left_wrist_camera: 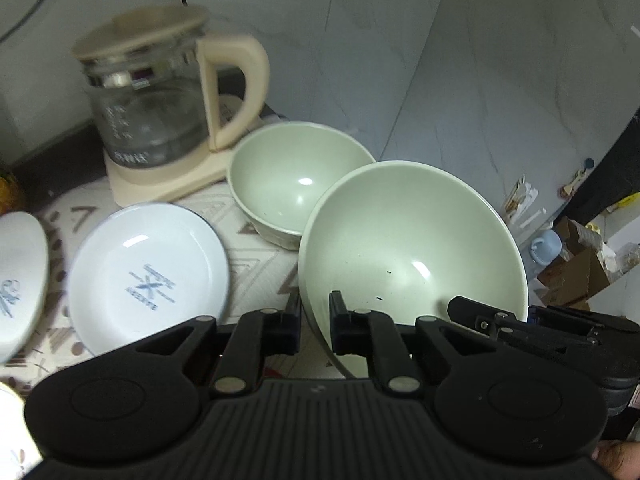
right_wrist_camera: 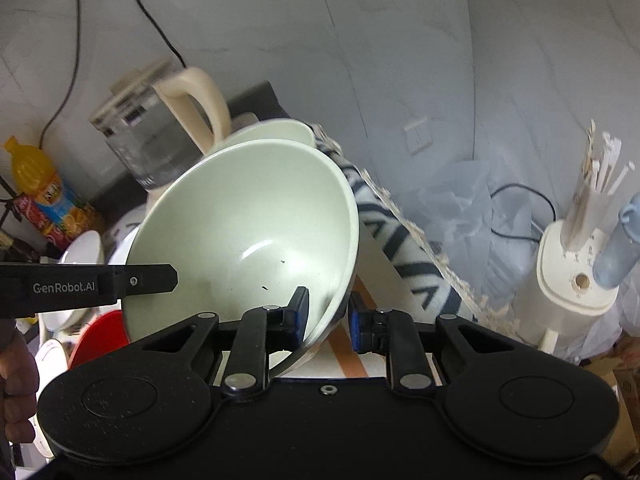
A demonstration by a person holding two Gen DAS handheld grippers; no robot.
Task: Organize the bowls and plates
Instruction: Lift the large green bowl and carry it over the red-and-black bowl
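A large pale green bowl [left_wrist_camera: 412,240] is tilted and lifted off the patterned table mat [left_wrist_camera: 256,276], held at its near rim from both sides. My left gripper [left_wrist_camera: 316,316] is shut on the rim's left part. My right gripper [right_wrist_camera: 329,316] is shut on the rim's right part of the same bowl [right_wrist_camera: 248,224]. A second green bowl [left_wrist_camera: 296,176] stands upright on the mat just behind. A white plate with a blue print [left_wrist_camera: 148,276] lies to the left, and another white plate [left_wrist_camera: 16,272] shows at the left edge.
A glass kettle with a cream handle [left_wrist_camera: 152,92] stands on its base behind the plates, against the wall. An orange drink bottle [right_wrist_camera: 36,184] stands at the far left. Off the table's right edge are a cream appliance [right_wrist_camera: 576,280], plastic bags and cardboard boxes [left_wrist_camera: 580,272].
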